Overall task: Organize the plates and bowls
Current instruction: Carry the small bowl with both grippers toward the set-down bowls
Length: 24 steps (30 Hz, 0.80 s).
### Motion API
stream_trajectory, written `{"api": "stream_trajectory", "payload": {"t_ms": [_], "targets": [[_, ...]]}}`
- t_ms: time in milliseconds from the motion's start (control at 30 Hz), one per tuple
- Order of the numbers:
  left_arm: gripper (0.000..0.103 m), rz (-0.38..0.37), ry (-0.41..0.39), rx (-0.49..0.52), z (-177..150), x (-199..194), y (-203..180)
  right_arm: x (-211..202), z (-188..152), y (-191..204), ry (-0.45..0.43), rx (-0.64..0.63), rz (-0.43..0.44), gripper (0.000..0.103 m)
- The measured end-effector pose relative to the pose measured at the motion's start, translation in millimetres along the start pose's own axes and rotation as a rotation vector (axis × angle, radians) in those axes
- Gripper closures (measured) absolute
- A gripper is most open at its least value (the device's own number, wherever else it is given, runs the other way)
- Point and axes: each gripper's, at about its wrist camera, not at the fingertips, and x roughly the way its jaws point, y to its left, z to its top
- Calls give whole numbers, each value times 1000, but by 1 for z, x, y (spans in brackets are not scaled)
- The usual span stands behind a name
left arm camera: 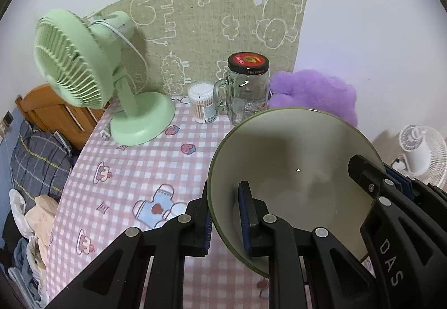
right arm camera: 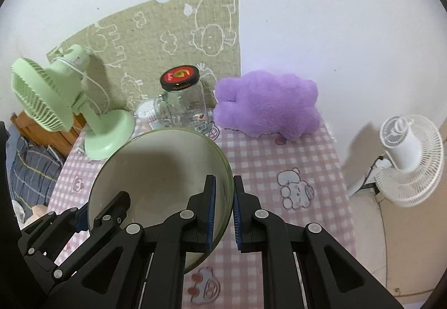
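Note:
One pale bowl with a green rim [left arm camera: 293, 163] [right arm camera: 159, 169] hangs tilted above the pink checked tablecloth [left arm camera: 134, 169], held from both sides. My left gripper [left arm camera: 226, 215] is shut on its left rim, one pad inside the bowl and one outside. My right gripper [right arm camera: 225, 207] is shut on the opposite rim in the same way. Each gripper shows in the other's view: the right gripper [left arm camera: 382, 173] at the bowl's right edge, the left gripper [right arm camera: 92, 214] at its left edge. No plates are in view.
At the back of the table stand a green desk fan [left arm camera: 83, 63], a tub of cotton swabs [left arm camera: 202, 102], a glass jar mug with a black and red lid [left arm camera: 245, 88] and a purple plush [right arm camera: 268, 105]. A white fan [right arm camera: 408, 158] stands on the floor to the right. Bedding [left arm camera: 36, 163] lies to the left.

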Motion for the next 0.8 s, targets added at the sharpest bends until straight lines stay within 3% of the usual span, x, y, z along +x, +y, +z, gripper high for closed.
{"api": "stream_trajectory", "payload": {"t_ms": [367, 800], "targets": [[89, -87, -57, 22, -28, -52, 42, -64, -31, 42, -37, 0, -72, 89], [89, -130, -96, 106, -66, -102, 100, -119, -77, 106, -60, 39, -105, 89]]}}
